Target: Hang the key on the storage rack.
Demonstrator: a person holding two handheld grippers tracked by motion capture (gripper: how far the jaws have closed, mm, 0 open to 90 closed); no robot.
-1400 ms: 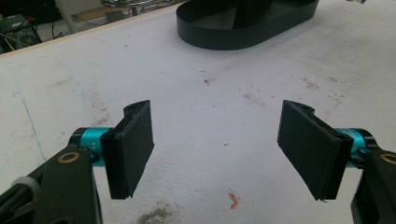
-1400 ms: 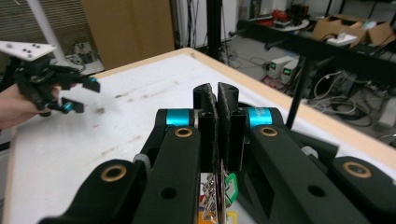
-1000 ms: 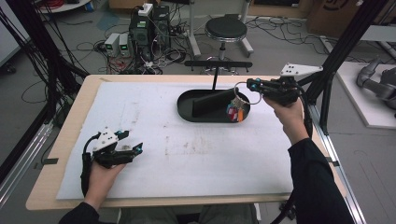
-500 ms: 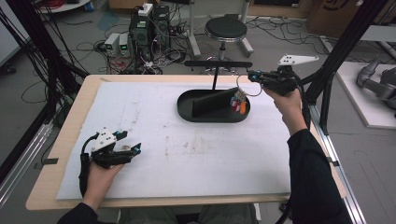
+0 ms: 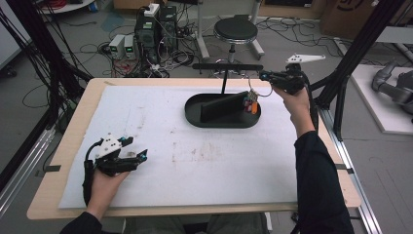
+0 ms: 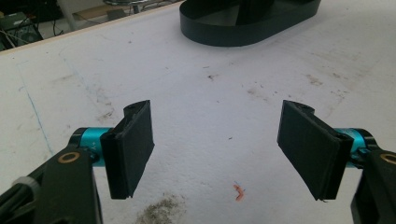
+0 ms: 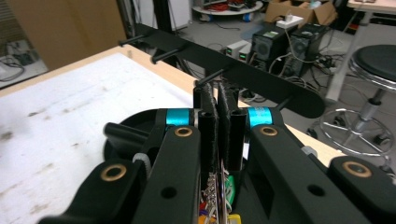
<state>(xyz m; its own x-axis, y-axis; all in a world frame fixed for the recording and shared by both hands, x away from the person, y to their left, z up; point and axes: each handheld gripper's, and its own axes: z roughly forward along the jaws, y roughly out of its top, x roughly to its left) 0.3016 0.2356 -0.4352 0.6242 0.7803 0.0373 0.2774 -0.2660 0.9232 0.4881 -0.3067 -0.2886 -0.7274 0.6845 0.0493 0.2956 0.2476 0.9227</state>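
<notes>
A bunch of small colourful trinkets on a thin wire ring [image 5: 251,103] hangs over the right end of a black oval tray [image 5: 195,116]. My right gripper [image 5: 263,76] holds the ring from above, and the charms [image 7: 218,205] dangle beneath its closed jaws [image 7: 215,95]. A black bar with several pegs [image 5: 228,67] stands on a post behind the tray, and in the right gripper view this bar [image 7: 261,77] lies just past the fingertips. My left gripper [image 5: 137,148] rests open on the white mat at the near left, nothing between its pads [image 6: 217,149].
A slanted black slab [image 5: 221,107] lies inside the tray, whose wall [image 6: 224,35] is far ahead of the left gripper. A black stool [image 5: 235,30] and computer boxes [image 5: 156,29] stand on the floor behind. Black frame posts [image 5: 350,53] rise at the right.
My right gripper has risen and drawn back toward the pegged bar, lifting the trinket bunch out of the tray so it hangs above it. The left gripper has stayed put.
</notes>
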